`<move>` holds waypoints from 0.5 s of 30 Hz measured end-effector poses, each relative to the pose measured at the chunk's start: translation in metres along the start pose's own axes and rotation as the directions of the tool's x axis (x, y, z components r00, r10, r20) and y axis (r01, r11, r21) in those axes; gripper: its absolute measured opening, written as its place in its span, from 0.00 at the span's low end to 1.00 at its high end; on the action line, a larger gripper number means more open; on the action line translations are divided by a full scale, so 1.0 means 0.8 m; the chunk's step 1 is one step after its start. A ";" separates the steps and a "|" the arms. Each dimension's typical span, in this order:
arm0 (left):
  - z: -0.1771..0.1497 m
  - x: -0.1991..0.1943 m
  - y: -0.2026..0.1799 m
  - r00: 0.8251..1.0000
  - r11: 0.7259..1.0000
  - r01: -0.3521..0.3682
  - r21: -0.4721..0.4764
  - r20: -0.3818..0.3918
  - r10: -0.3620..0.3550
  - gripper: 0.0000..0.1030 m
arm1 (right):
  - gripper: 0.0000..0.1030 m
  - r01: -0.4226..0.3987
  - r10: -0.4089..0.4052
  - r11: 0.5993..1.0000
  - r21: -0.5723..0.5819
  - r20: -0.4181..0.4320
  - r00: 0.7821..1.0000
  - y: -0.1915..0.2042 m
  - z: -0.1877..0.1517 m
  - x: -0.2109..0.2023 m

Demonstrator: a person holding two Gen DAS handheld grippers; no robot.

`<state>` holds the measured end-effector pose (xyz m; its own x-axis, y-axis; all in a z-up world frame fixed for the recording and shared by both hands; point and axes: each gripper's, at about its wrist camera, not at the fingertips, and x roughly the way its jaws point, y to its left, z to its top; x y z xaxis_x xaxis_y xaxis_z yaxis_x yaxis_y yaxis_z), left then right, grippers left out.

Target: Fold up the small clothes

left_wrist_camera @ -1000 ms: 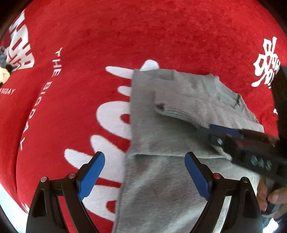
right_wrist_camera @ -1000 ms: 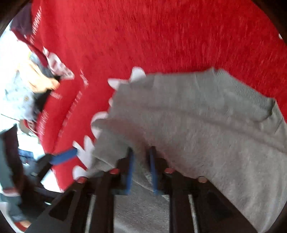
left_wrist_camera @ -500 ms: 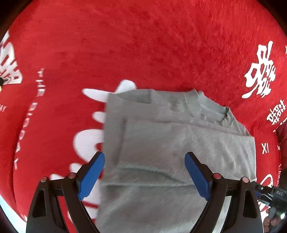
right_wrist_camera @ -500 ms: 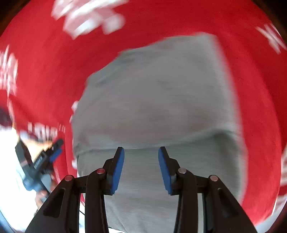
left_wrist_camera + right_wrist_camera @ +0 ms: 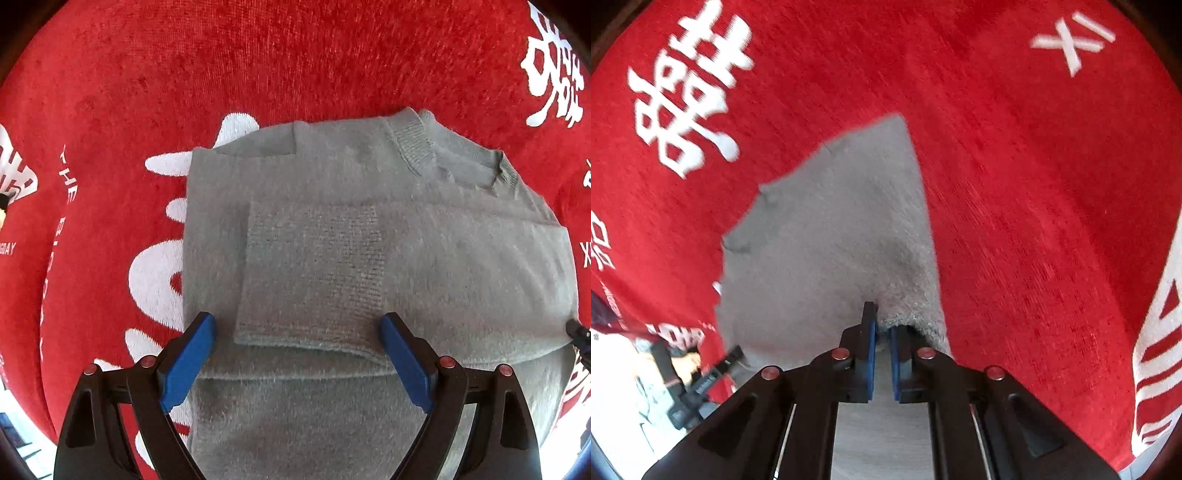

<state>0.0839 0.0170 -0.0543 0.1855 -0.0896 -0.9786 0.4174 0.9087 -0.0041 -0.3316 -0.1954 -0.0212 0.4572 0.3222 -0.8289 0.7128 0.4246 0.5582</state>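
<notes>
1. Across nearly the whole of both views spreads a red plush cloth (image 5: 295, 55) printed with white characters and lettering; it covers the surface under the clothes, and what lies beneath it cannot be told.
2. In the centre of the left wrist view a grey knitted sweater (image 5: 369, 240) lies flat on the cloth, sleeves folded in over the body, its ribbed collar toward the upper right of the frame.
3. The left claw (image 5: 295, 358) hangs over the sweater's lower part with its blue pads spread wide, nothing gripped between them.
4. In the right wrist view the right claw (image 5: 882, 339) has its pads pressed together on a fold at the sweater's right edge, low in the frame's centre.
5. At the lower left of the right wrist view, past the cloth's edge, a bright patch of room shows, blurred; the other claw's dark body appears there.
6. White printed characters sit at the upper left and upper right of that view.
</notes>
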 end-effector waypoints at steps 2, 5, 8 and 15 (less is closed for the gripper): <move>-0.003 -0.003 0.001 1.000 1.000 0.000 -0.002 -0.002 0.000 0.89 | 0.10 -0.020 0.020 1.000 0.009 0.001 1.000 -0.003 -0.001 -0.004; -0.004 -0.008 0.001 1.000 1.000 -0.004 -0.013 -0.009 0.004 0.89 | 0.17 0.028 -0.029 0.998 -0.053 -0.018 0.999 0.010 -0.006 -0.012; -0.008 -0.013 -0.001 1.000 1.000 -0.002 -0.016 -0.019 0.002 0.89 | 0.28 0.077 -0.082 0.988 -0.135 -0.031 0.996 0.026 -0.016 -0.021; -0.022 -0.029 -0.015 1.000 1.000 -0.007 0.020 -0.030 0.007 0.89 | 0.45 0.148 -0.159 0.955 -0.258 -0.025 0.987 0.064 -0.040 -0.025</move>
<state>0.0588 0.0155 -0.0348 0.1621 -0.0709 -0.9842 0.4336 0.9011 0.0065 -0.3217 -0.1529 0.0254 0.3240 0.2717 -0.9062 0.6109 0.6713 0.4197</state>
